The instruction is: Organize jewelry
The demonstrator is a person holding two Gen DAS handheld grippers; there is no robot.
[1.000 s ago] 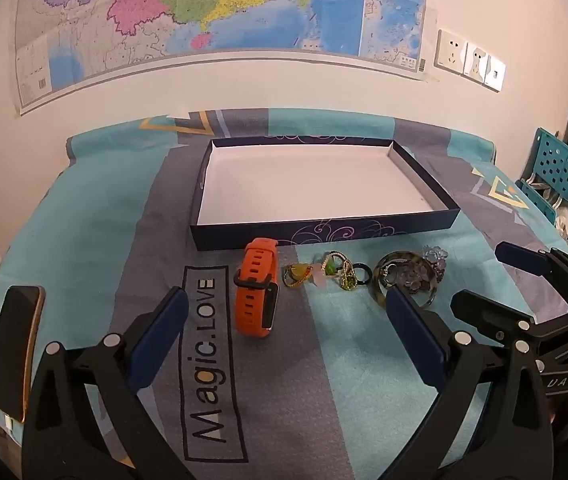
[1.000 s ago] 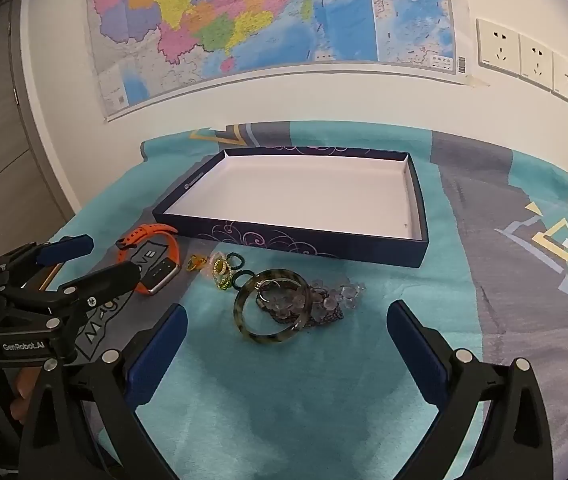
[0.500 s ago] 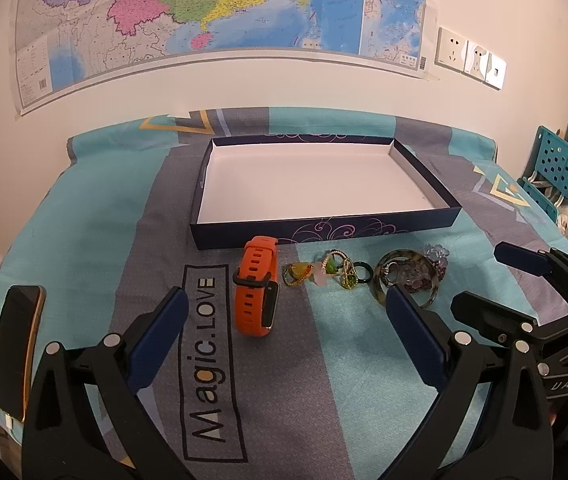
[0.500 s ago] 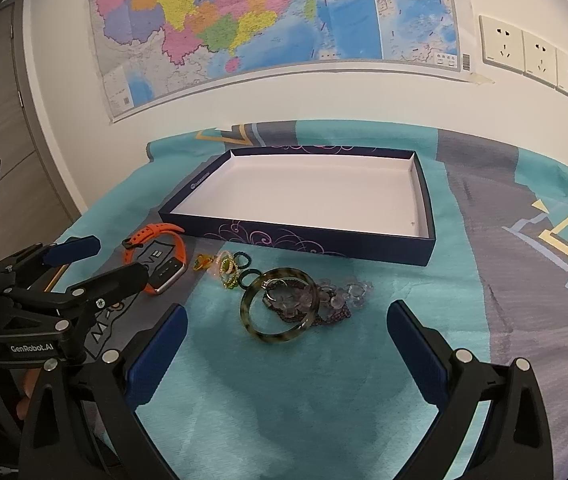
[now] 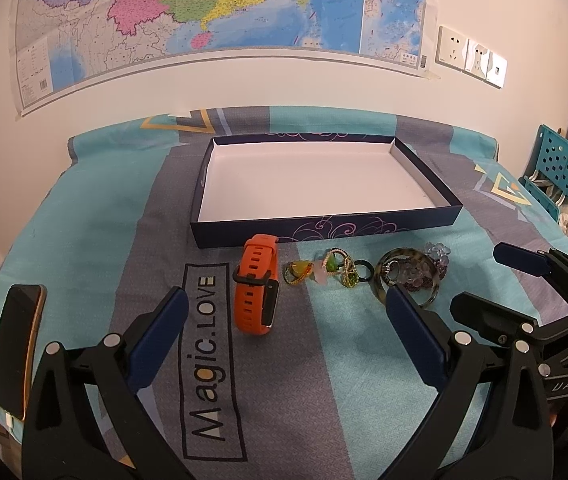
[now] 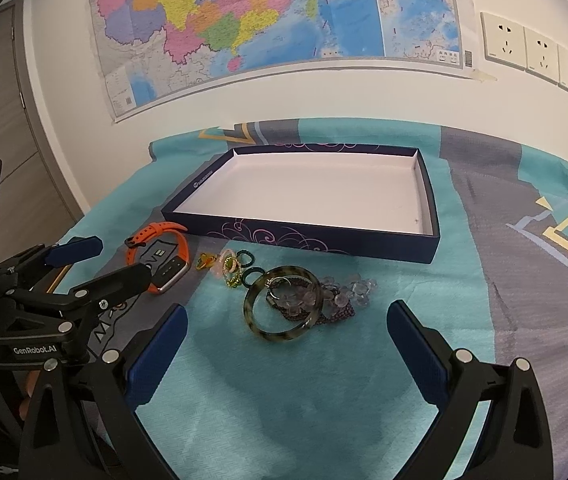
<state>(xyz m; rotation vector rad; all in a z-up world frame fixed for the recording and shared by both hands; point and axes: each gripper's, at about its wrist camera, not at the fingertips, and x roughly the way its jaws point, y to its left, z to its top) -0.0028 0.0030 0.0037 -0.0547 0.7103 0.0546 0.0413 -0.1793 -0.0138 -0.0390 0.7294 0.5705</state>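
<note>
Left claw (image 5: 284, 332) spread wide, blue-padded fingers apart, nothing between them; it hovers over the grey stripe of the teal-and-grey patterned cloth (image 5: 84, 240) covering the tabletop. Right claw (image 6: 286, 344) likewise spread, holding nothing, low over the teal part of the cloth. Each claw shows at the edge of the other's view.

Jewelry lies in a loose row on the cloth, just in front of the shallow dark-blue rectangular box with white interior (image 5: 324, 228), none of it inside. From left to right in the left wrist view:
- orange rubber-strap watch (image 5: 255, 290), lying on its side, strap end near the box's front wall
- cluster of small rings, gold, green, pink and one dark (image 5: 326, 270), touching or overlapping one another
- mottled brown-green tortoiseshell bangle (image 6: 282, 308), flat, with a thin silver ring and a dark beaded bracelet lying inside it
- clear crystal-bead piece (image 6: 350, 288), against the bangle's right side

A dark smartphone with gold edge (image 5: 14, 348) lies at the cloth's left edge, well apart from the jewelry. Colourful wall map (image 5: 224, 8) and white wall sockets (image 6: 532, 50) behind the tabletop.
</note>
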